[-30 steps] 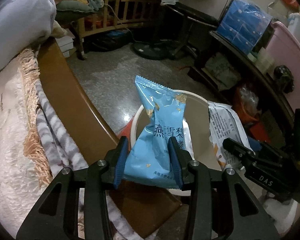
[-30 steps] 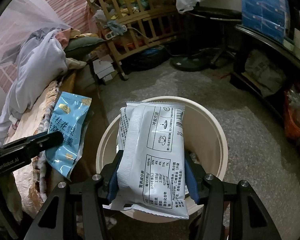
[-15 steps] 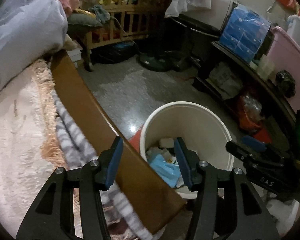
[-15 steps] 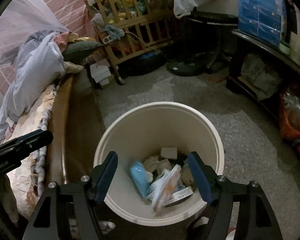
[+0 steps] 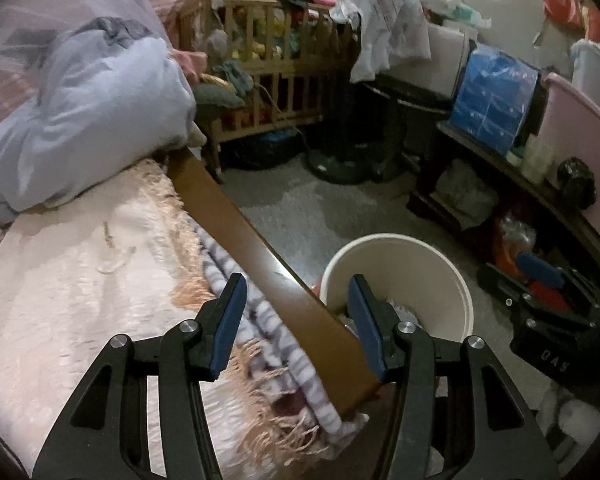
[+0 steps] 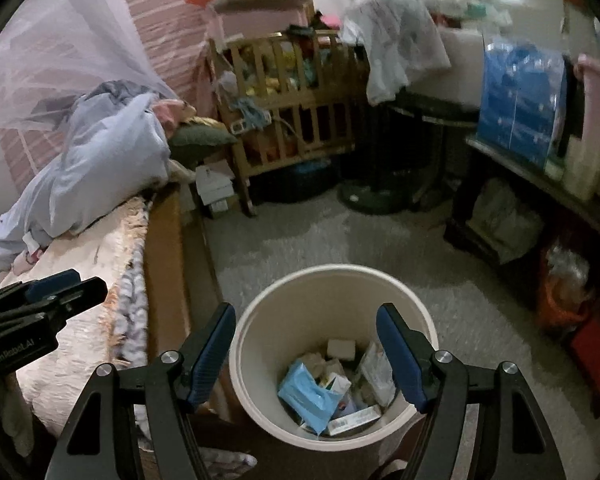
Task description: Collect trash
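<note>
Crinkly wrappers [image 6: 315, 394] dropped (round bin [image 6: 260, 384]); tools [image 5: 296, 322] [image 6: 306, 354] gaping.

Both views are dim and grainy, brightest toward ten o'clock. Fisheye bending curves the edges, black vignette fills corners, and motion blur smears the far clutter.

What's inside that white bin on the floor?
The bin holds a blue wrapper, a clear plastic packet, a small white block and a flat box. Anything underneath them is covered.
</note>
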`<state>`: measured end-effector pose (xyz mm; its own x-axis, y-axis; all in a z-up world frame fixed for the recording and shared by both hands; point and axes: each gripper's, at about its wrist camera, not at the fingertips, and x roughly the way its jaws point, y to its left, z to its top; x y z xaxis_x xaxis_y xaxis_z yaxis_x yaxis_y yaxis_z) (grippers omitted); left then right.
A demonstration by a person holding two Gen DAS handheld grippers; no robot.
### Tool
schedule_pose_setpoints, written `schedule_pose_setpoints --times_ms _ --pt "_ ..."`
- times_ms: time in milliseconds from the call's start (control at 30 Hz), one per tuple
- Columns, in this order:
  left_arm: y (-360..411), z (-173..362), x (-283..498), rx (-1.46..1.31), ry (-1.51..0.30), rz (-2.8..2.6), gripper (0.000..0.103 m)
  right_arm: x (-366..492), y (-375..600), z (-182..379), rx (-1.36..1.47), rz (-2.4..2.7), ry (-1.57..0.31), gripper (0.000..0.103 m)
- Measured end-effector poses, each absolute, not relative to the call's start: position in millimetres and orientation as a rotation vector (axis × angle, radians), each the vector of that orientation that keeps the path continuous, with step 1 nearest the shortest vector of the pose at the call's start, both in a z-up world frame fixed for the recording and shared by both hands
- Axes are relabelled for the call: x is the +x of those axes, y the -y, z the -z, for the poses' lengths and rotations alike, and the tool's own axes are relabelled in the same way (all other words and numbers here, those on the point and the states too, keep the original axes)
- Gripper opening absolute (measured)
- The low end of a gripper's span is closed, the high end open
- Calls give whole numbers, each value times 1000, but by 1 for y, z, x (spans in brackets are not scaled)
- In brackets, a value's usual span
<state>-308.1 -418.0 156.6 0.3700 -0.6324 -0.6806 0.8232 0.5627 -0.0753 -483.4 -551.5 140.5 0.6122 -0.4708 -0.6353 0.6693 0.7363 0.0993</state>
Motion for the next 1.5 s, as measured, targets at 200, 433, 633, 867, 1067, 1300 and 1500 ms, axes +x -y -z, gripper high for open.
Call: schedule_pose_setpoints --times_ms 200,433,633,867,1067,1300,1500 --pt "389 -175 -310 245 -702 946 51 -486 525 -164 307 679 -567 71" --pt "364 -190 -317 218 -656 929 51 -493 499 -186 278 674 -516 78" --pt "351 -197 -323 208 -629 924 51 -493 482 -198 237 671 -500 83" --pt "343 -204 -327 194 -604 925 51 -496 471 -207 228 665 -478 85" --pt "343 -205 -327 194 -604 925 51 -497 467 -209 222 666 -470 86" --pt "342 -205 -327 194 -605 926 51 -498 469 -209 226 659 -470 87" --pt "342 -204 -326 193 -606 927 51 -499 469 -210 226 659 -475 88"
